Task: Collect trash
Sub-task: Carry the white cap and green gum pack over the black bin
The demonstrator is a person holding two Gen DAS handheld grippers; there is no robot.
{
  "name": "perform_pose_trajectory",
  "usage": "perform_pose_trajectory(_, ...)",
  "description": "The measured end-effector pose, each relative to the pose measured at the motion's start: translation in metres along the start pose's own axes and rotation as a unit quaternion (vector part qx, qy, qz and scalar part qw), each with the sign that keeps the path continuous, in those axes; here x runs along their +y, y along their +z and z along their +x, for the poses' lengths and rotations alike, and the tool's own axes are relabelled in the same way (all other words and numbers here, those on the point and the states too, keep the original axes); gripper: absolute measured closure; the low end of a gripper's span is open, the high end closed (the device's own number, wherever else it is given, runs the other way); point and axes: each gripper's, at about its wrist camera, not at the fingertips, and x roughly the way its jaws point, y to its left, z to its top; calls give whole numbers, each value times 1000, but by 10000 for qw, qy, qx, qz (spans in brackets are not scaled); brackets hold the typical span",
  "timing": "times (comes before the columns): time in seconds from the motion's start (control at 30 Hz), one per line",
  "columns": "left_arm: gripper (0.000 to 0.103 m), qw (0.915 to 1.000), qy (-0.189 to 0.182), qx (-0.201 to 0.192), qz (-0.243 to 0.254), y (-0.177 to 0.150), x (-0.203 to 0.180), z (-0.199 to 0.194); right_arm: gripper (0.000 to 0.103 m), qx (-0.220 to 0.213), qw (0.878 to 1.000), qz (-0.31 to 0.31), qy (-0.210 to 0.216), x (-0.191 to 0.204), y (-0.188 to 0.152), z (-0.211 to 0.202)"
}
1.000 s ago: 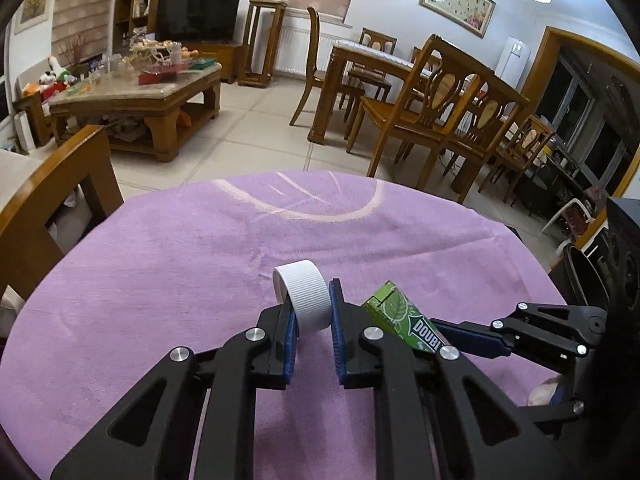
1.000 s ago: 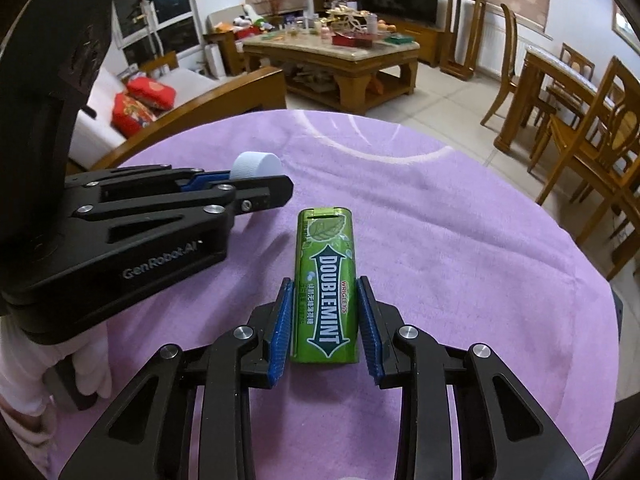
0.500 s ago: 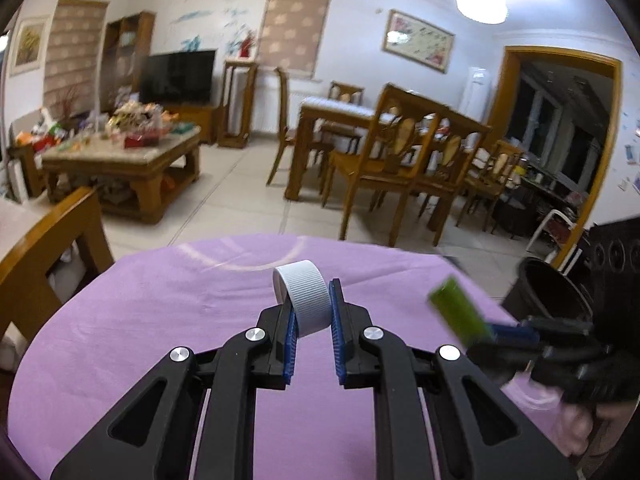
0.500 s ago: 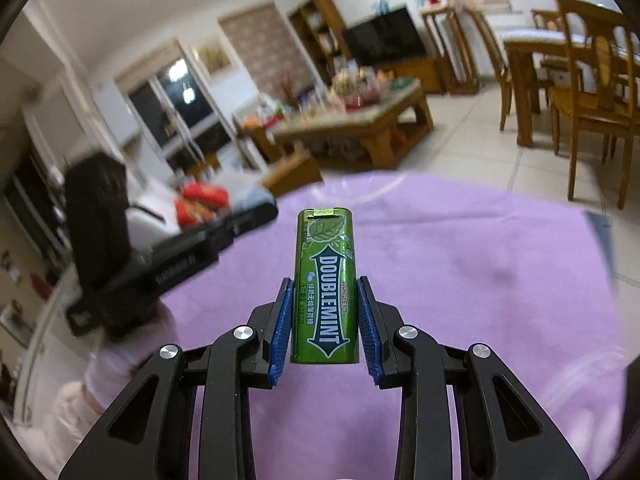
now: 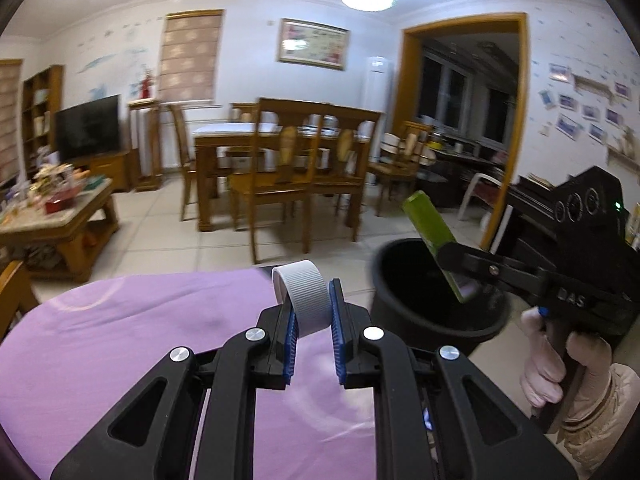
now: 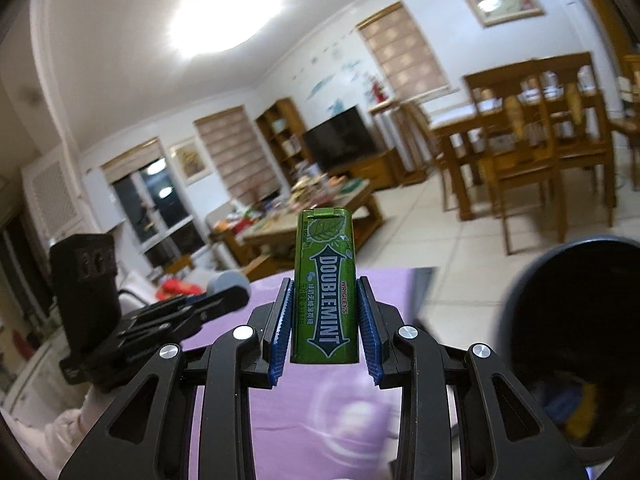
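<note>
The left gripper [image 5: 312, 322] clamps a white ribbed cap [image 5: 303, 300] above the purple tablecloth's [image 5: 120, 344] far edge. The right gripper [image 6: 325, 322] grips a green gum pack [image 6: 325, 288], raised over the black trash bin [image 5: 416, 304] beside that edge.

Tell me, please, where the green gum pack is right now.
The green gum pack is clamped upright in the right claw, beside the black bin off the purple table's right edge.

Black hand-held gripper [image 5: 313, 312] with blue ribbed pads, silver screws, pale glove [image 5: 544, 364].
</note>
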Motion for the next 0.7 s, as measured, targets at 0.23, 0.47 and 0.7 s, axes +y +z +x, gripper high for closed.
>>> perform_pose_trajectory(0.23,88,9977,-587,169,301,0,-76,51,72,-382,9976,276,-515,-78,4,-67)
perform_pose_trajectory(0.47,88,9938,-942,376,462,-7,-122,92,72,-654,9918,679,-858,-150,-4,-106)
perform_pose_trajectory(0.7,88,9900,-1179,531,569,-8,-150,125,72,-801,9842,1084,-1151,-215,-21,-125)
